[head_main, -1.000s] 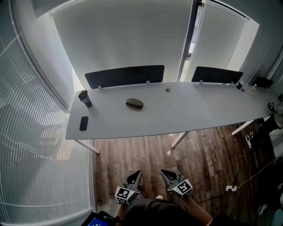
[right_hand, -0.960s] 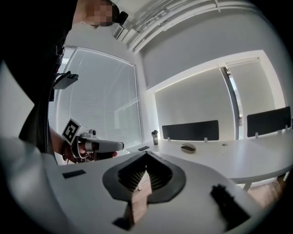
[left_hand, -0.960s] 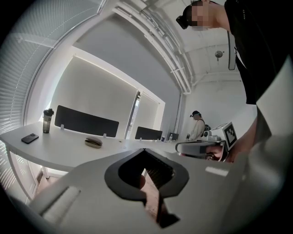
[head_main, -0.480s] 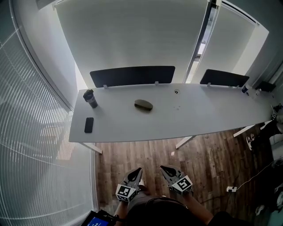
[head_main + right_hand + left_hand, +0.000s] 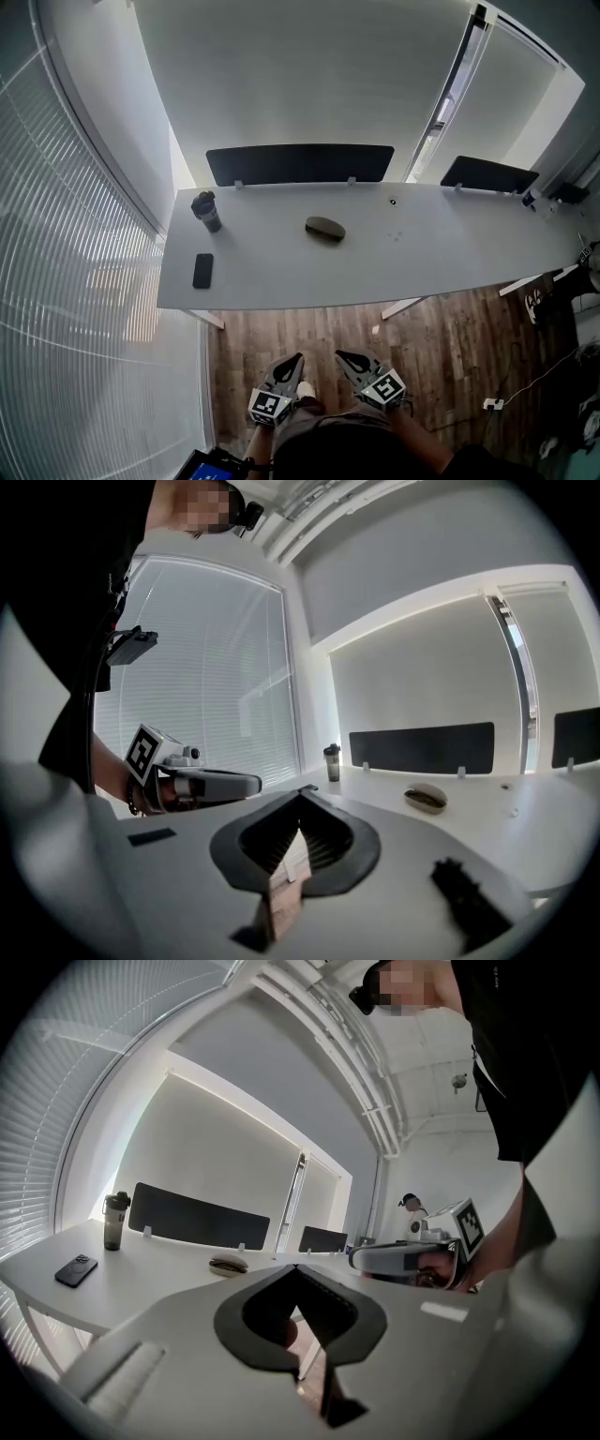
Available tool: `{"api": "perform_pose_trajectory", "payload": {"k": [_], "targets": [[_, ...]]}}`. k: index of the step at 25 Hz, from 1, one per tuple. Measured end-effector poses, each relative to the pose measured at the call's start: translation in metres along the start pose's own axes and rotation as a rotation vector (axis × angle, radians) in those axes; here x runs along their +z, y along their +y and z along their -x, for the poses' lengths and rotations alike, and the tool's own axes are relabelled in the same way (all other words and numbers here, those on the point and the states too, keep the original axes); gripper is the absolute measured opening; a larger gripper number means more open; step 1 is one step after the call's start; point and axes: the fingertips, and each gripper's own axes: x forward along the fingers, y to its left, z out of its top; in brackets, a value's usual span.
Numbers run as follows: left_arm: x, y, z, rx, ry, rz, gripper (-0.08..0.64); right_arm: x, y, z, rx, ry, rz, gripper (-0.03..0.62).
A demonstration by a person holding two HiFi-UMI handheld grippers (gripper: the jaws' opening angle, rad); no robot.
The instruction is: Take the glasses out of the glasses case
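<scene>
A closed, dark olive glasses case (image 5: 324, 228) lies near the middle of the long white table (image 5: 422, 262); it also shows small and far off in the left gripper view (image 5: 228, 1265) and the right gripper view (image 5: 426, 799). Both grippers are held close to the person's body over the wooden floor, well short of the table's near edge. My left gripper (image 5: 298, 357) is shut with nothing in it, its tips meeting (image 5: 296, 1267). My right gripper (image 5: 339, 355) is shut and empty too (image 5: 302, 790). They point side by side toward the table.
A dark drink bottle (image 5: 206, 211) and a black phone (image 5: 202, 270) sit at the table's left end. Two dark panels (image 5: 300, 163) stand along its far edge. Window blinds curve along the left. A plug and cable (image 5: 492, 403) lie on the floor at right.
The table and the case have shifted right and slightly down in the head view as the person moves. Both grippers stay shut, empty and close to the body.
</scene>
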Motion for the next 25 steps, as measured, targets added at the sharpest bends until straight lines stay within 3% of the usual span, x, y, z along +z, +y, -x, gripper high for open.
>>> {"api": "perform_pose_trajectory", "payload": {"k": [6,9,17,25], "targets": [[-0.01,0.027,0.012,0.061,-0.003,0.069,0.003,0.004,0.002,-0.017,0.025,0.038,0.023,0.0],[-0.018,0.033,0.011,0.057,0.007,0.094,0.003,0.003,-0.006,-0.023,0.018,0.04,0.035,0.0],[-0.018,0.056,-0.011,0.104,0.019,0.063,0.003,-0.004,-0.033,-0.047,0.055,0.027,-0.009,0.0],[-0.012,0.072,-0.084,0.095,0.066,0.009,0.003,0.002,-0.117,-0.067,0.028,-0.021,-0.038,0.0]]}}
